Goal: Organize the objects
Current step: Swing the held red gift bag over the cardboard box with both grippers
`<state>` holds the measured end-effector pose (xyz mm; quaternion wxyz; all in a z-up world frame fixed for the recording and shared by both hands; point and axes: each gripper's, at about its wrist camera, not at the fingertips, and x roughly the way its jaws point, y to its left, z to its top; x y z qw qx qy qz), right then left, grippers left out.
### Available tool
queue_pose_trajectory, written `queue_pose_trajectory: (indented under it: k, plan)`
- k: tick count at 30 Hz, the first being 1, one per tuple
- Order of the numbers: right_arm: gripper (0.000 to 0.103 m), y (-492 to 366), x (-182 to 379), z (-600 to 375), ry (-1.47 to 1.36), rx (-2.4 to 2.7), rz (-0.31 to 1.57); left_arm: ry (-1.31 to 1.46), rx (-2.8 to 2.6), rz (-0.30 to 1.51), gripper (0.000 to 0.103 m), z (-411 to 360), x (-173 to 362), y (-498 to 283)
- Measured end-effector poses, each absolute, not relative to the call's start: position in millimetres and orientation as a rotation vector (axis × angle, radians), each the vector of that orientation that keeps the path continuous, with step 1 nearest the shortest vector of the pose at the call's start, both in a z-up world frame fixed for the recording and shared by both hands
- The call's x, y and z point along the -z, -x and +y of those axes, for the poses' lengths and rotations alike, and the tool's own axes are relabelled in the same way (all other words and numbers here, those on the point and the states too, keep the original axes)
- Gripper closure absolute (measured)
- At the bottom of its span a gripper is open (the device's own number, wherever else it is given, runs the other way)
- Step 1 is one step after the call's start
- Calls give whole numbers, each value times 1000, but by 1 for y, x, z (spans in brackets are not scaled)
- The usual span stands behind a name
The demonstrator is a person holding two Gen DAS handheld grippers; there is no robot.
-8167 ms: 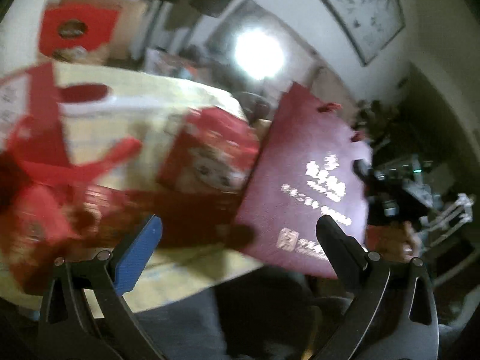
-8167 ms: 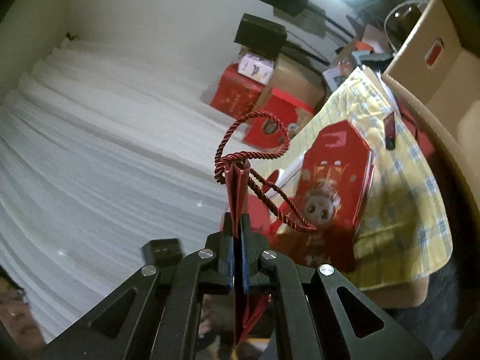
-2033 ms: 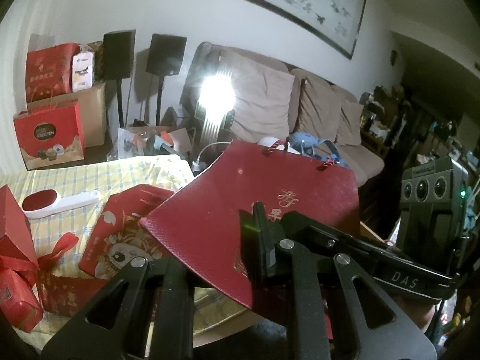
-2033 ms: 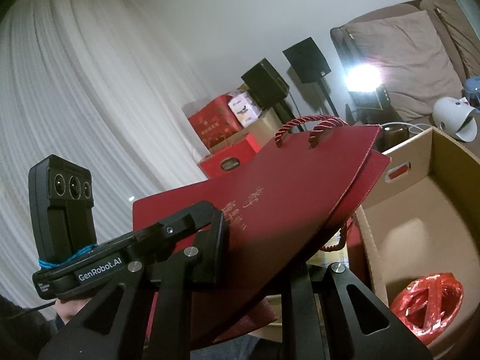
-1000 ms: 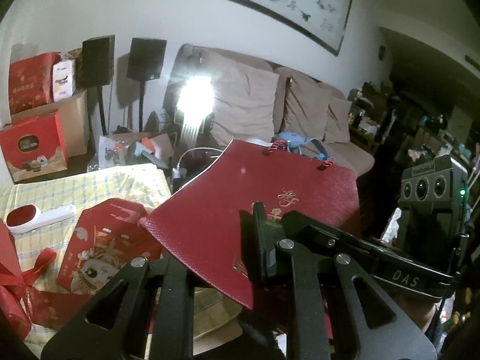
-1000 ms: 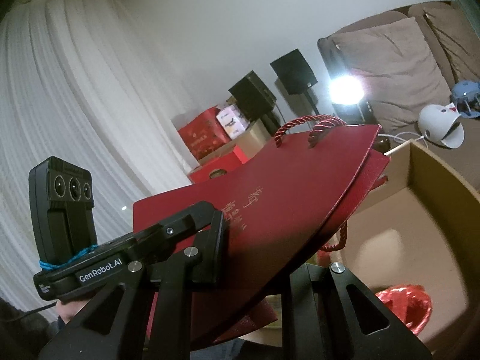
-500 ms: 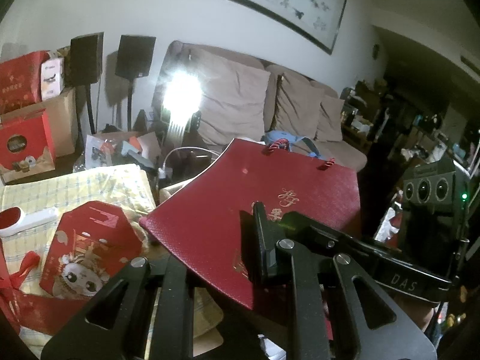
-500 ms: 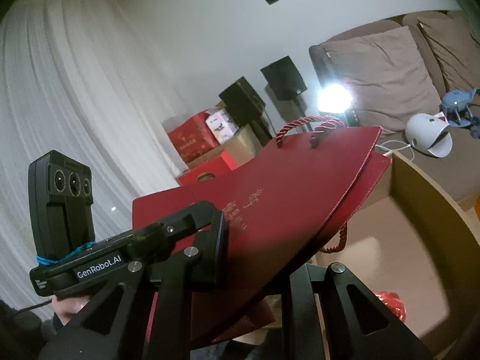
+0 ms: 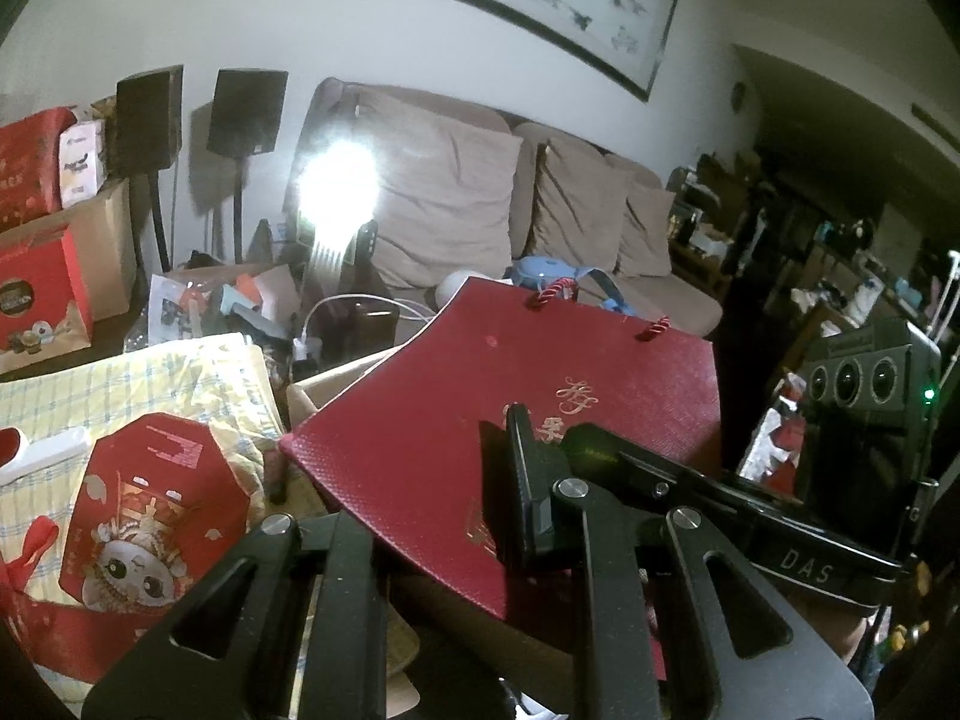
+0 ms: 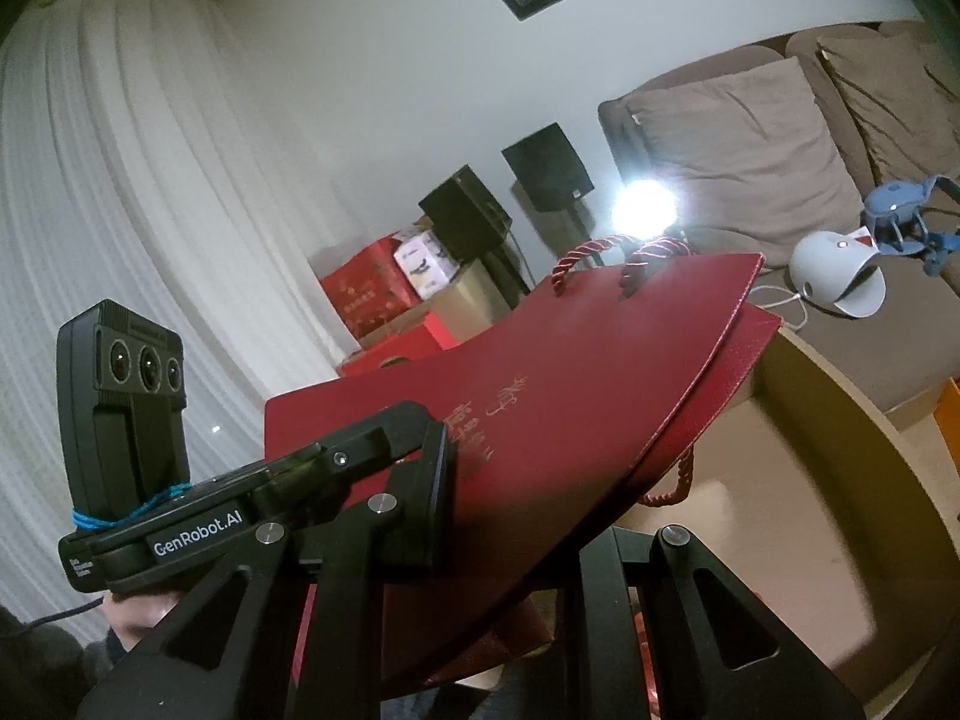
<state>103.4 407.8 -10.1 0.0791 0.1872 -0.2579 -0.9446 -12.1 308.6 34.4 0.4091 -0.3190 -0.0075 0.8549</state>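
Observation:
A flat dark red gift bag (image 9: 480, 408) with gold lettering and twisted rope handles is held level between both grippers. My left gripper (image 9: 438, 516) is shut on its near edge. From the other side my right gripper (image 10: 504, 540) is shut on the same bag (image 10: 570, 372). In the right wrist view the left gripper (image 10: 420, 438) shows pinching the bag's left part, a hand under it. The bag hangs over an open cardboard box (image 10: 870, 414), whose floor it largely hides.
A table with a yellow checked cloth (image 9: 120, 372) lies to the left, bearing a red octagonal gift box (image 9: 156, 510). A beige sofa (image 9: 450, 210) stands behind, with a white rounded object (image 10: 840, 282) on its seat. Two black speakers (image 9: 246, 114) and red cartons (image 9: 36, 294) line the wall.
Both grippers have carried the bag to the right, away from the table and further over the cardboard box. The red bundle on the box floor has slipped out of sight. Both grips are unchanged.

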Motion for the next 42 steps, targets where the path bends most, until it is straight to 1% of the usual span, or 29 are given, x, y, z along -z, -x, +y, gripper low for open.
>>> queue_pose_trajectory:
  k: [12,21,24,30,37,42]
  plan:
    - [87,-99,12,414,-576,2838,-778,820,-2139,-27,86,318,-29,13]
    - [87,-102,11,425,-588,2878,-746,816,-2118,-12,86,333,-25,12]
    - [87,-102,14,431,-586,2891,-769,807,-2117,18,86,340,-25,11]
    - [86,-105,15,440,-581,2924,-802,818,-2093,-6,85,350,-22,13]
    - [86,-109,20,451,-578,2943,-847,799,-2107,61,84,368,-21,9]
    - [86,-114,22,458,-575,2972,-859,803,-2060,57,84,376,-18,13]
